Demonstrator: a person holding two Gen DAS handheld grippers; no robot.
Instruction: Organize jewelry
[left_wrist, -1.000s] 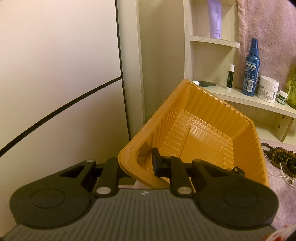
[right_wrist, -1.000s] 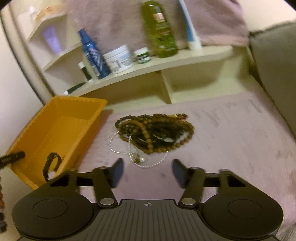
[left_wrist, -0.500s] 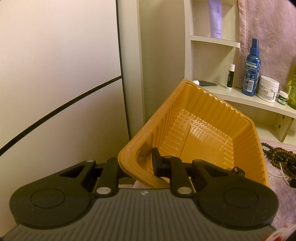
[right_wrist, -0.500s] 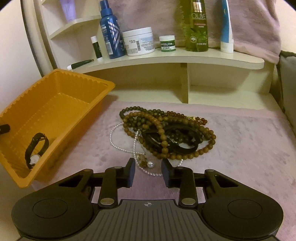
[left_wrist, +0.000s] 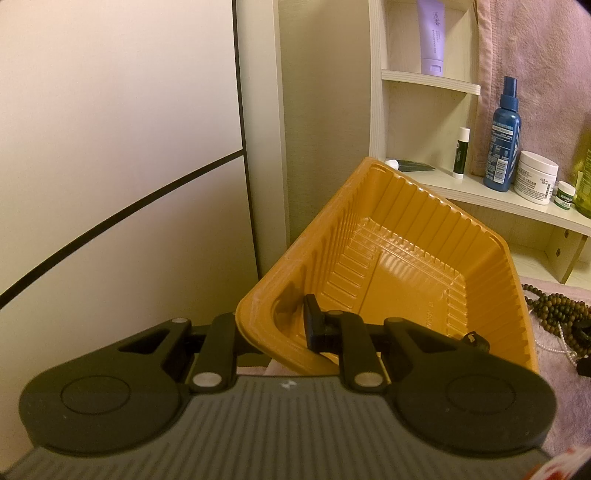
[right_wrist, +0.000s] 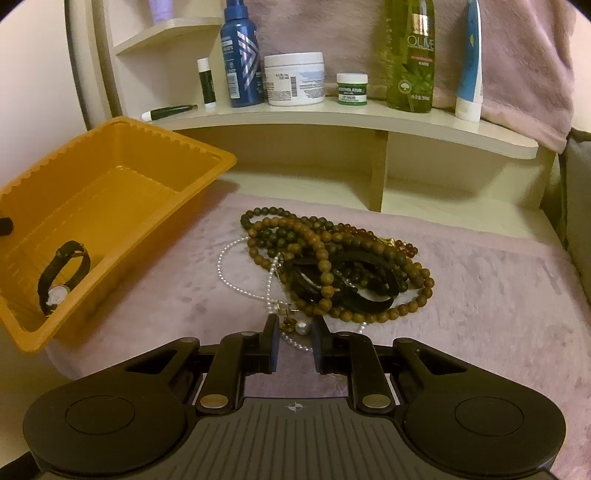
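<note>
Jewelry (right_wrist: 332, 273) lies heaped on the pink-covered surface (right_wrist: 480, 295), wooden bead strands tangled over a black band and a thin pearl necklace (right_wrist: 243, 273); your left gripper (left_wrist: 271, 328) has its jaws closed on the near rim of the orange tray (left_wrist: 406, 266), one finger outside the wall and one inside, tipping the tray up toward the heap, apparently so pieces can be dropped in easily; a black wristwatch (right_wrist: 61, 280) already rests against the tray's low end; your right gripper (right_wrist: 294, 345) sits low at the heap's near edge, jaws narrowed to a small gap but not yet pinched, nothing held; a large pearl (right_wrist: 302, 327) and a small gold charm (right_wrist: 287, 325) on the necklace's end lie just ahead of the fingertips, almost between them; toiletry bottles line the shelf (right_wrist: 332, 114) behind.
</note>
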